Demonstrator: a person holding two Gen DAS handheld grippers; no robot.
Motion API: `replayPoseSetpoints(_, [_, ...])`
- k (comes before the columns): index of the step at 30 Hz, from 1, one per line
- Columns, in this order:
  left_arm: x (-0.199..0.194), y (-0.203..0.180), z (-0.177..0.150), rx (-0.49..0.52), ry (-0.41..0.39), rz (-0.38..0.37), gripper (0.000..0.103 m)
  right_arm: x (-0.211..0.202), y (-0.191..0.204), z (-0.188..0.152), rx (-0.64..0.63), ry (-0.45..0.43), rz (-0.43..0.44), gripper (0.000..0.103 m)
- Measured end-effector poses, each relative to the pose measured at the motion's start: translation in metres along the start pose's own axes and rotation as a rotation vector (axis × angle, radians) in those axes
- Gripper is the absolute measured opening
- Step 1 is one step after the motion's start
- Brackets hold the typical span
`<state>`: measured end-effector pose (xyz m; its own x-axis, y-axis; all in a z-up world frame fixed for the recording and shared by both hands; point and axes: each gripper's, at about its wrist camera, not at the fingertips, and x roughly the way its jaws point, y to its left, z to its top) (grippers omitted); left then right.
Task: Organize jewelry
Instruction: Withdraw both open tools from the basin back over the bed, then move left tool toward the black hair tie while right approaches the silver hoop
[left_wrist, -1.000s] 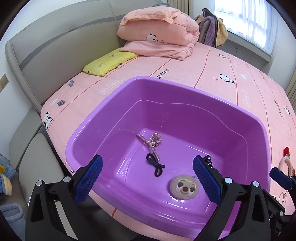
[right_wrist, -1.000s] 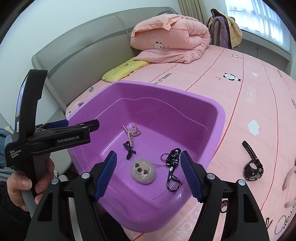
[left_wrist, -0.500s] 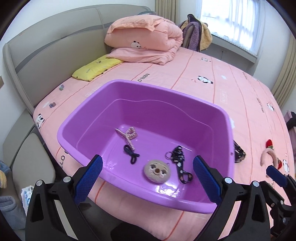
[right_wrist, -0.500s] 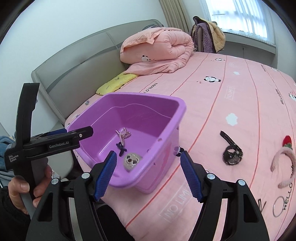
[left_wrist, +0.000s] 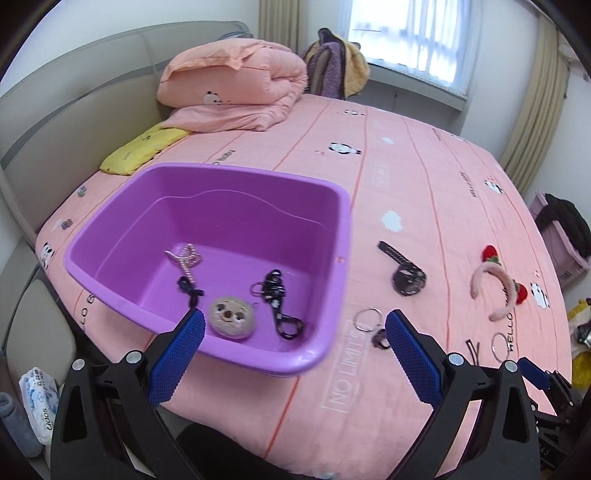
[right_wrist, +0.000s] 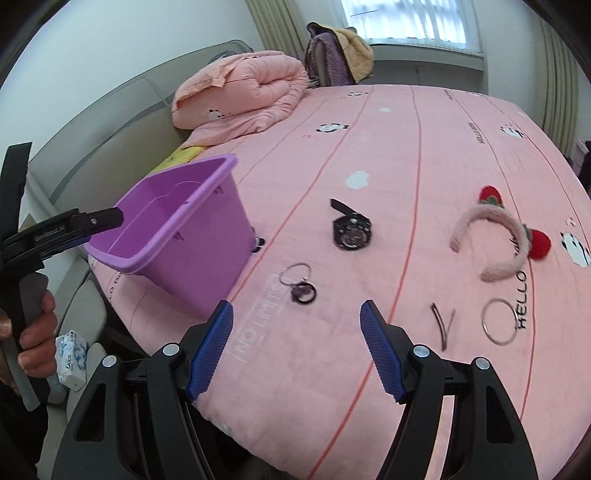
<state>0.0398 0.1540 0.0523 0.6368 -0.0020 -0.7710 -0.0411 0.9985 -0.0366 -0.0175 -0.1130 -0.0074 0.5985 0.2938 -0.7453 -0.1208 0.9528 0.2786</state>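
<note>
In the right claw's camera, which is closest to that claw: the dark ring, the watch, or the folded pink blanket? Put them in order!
From the right claw, nearest first:
1. The dark ring, on the bed just ahead of the claw, slightly left.
2. The watch, farther up the bed, near the middle.
3. The folded pink blanket, far away by the headboard, at the back left.

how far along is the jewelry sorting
About halfway. Done: the pearl chain, plush charm and black keychain lie in the purple tub. In hand: nothing; the left tool and right tool are open. Left on the bed: watch, headband, ring pair, hairpin, bangle.
</note>
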Motion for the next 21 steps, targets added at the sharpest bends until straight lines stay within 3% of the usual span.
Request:
replayPoseSetpoints(10, [0.017,-0.077,-0.034,0.048,0.049,-0.11,0.096,-0.041,-0.088,-0.027,0.099,-0.047,-0.136,0.068])
replayPoseSetpoints(15, [0.037,-0.116,-0.052,0.112,0.097,-0.125,0.096,-0.045,-0.117,-0.031,0.142,-0.042,-0.18,0.068])
replayPoseSetpoints(21, [0.066,-0.142,-0.07,0.136,0.102,-0.088,0.096,-0.033,-0.152,-0.038,0.174,-0.013,-0.23,0.068])
